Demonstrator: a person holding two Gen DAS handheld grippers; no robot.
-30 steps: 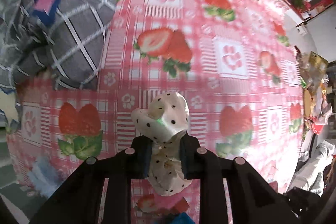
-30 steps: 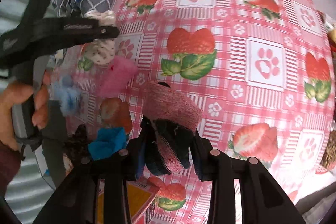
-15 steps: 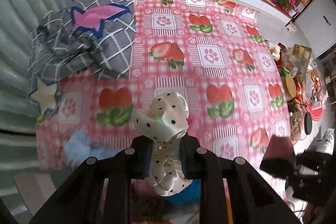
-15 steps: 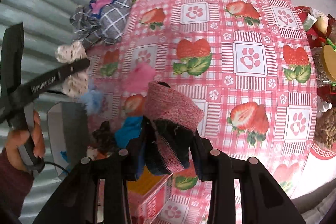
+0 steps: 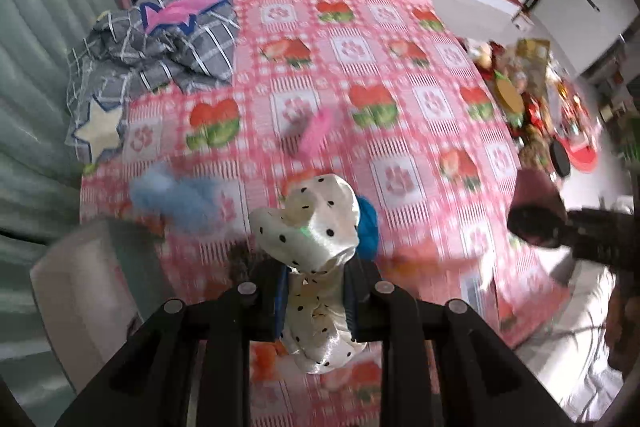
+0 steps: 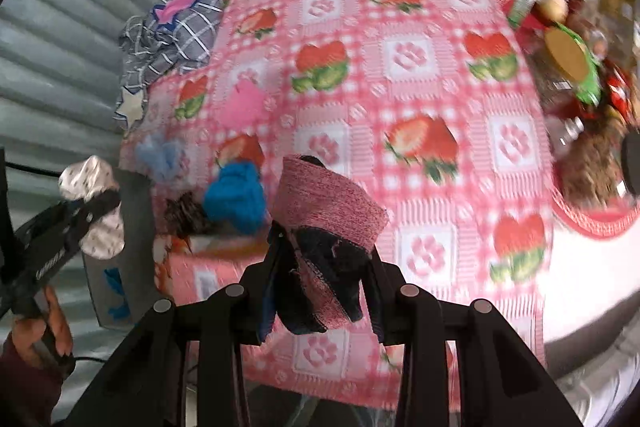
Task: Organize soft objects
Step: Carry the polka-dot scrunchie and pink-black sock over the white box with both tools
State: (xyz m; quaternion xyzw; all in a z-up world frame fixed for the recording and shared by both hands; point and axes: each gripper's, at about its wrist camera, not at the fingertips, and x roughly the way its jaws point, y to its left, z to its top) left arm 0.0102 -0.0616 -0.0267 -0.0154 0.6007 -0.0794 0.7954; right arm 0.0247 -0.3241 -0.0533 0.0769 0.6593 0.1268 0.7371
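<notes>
My left gripper (image 5: 316,291) is shut on a white satin polka-dot scrunchie (image 5: 310,223), held well above the bed; it also shows in the right wrist view (image 6: 94,207). My right gripper (image 6: 320,275) is shut on a pink and dark knitted sock (image 6: 328,227), also seen at the right in the left wrist view (image 5: 536,207). On the strawberry-print sheet (image 6: 408,59) lie a pink soft item (image 6: 244,103), a light blue fluffy item (image 6: 160,155), a bright blue item (image 6: 236,195) and a dark fuzzy item (image 6: 184,215).
A grey checked blanket (image 5: 160,47) is bunched at the bed's far left corner. A grey box (image 5: 88,287) stands beside the bed's near left edge. Snacks and a red tray (image 6: 580,87) crowd the right side. A corrugated wall (image 6: 60,47) runs along the left.
Both grippers have risen and pulled back from the bed with their items still gripped. More of the room and the bed's near edge has come into view.
</notes>
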